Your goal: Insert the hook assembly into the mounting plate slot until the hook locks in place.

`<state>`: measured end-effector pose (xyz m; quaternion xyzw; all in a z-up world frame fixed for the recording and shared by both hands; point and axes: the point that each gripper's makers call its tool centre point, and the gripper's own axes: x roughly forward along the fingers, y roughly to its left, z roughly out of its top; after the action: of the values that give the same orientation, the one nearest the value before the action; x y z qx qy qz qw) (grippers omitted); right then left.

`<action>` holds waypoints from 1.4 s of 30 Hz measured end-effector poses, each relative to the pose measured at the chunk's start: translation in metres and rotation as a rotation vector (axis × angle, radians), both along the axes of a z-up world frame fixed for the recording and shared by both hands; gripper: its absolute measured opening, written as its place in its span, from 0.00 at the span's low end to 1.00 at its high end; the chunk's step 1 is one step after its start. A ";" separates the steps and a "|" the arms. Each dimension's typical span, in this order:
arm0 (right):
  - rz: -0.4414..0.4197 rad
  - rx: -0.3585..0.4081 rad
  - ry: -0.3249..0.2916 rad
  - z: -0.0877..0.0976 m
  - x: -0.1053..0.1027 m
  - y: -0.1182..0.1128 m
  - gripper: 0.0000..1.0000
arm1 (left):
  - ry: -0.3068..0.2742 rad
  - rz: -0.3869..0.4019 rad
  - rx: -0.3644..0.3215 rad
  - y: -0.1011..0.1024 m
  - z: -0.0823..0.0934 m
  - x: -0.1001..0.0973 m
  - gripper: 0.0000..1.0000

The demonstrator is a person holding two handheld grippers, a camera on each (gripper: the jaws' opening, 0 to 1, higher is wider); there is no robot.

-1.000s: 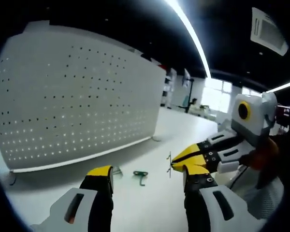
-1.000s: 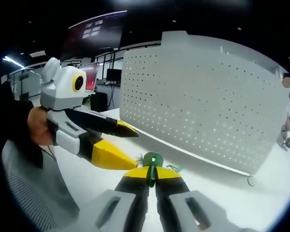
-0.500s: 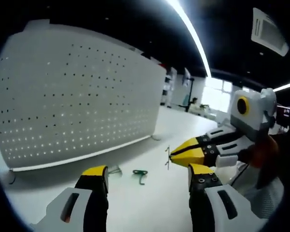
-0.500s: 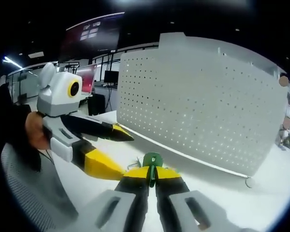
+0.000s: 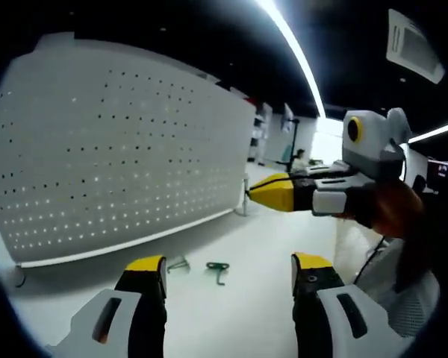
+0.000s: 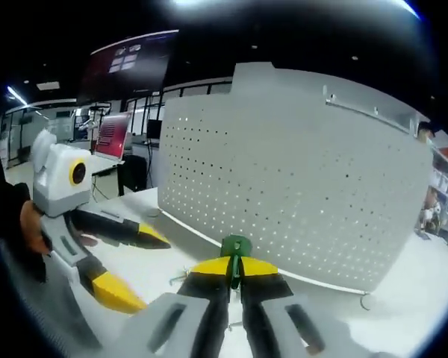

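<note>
The white perforated mounting plate (image 5: 119,149) stands upright on the table and looms large in the right gripper view (image 6: 299,201). My right gripper (image 6: 234,267) is shut on a green hook (image 6: 235,247) that sticks up between its yellow tips, pointed at the plate's lower rows. In the left gripper view, that right gripper (image 5: 263,192) hangs in the air close to the plate's right end. My left gripper (image 5: 228,267) is open above the table, also seen from the side (image 6: 137,265). Between its jaws lie a second green hook (image 5: 217,270) and a pale wire hook (image 5: 178,262).
The white table (image 5: 231,321) spreads in front of the plate. A small ring foot (image 6: 366,302) sits at the plate's right base. A person's hand (image 5: 388,209) holds the right gripper. A mesh chair back (image 5: 411,306) is at the right. Screens (image 6: 112,134) stand far behind.
My right gripper has lifted off the table level and moved toward the plate with the green hook still held. The left gripper stays open over the two loose hooks.
</note>
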<state>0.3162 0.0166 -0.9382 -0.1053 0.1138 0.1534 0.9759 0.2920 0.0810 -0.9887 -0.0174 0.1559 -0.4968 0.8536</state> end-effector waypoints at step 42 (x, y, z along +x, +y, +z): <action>-0.188 0.021 -0.293 0.116 0.125 -0.056 0.01 | 0.042 -0.007 0.018 0.002 -0.012 0.003 0.66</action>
<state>0.4407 -0.0390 -0.8223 -0.1055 -0.0217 0.0458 0.9931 0.2954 0.0832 -1.0012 -0.0197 0.1782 -0.4980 0.8484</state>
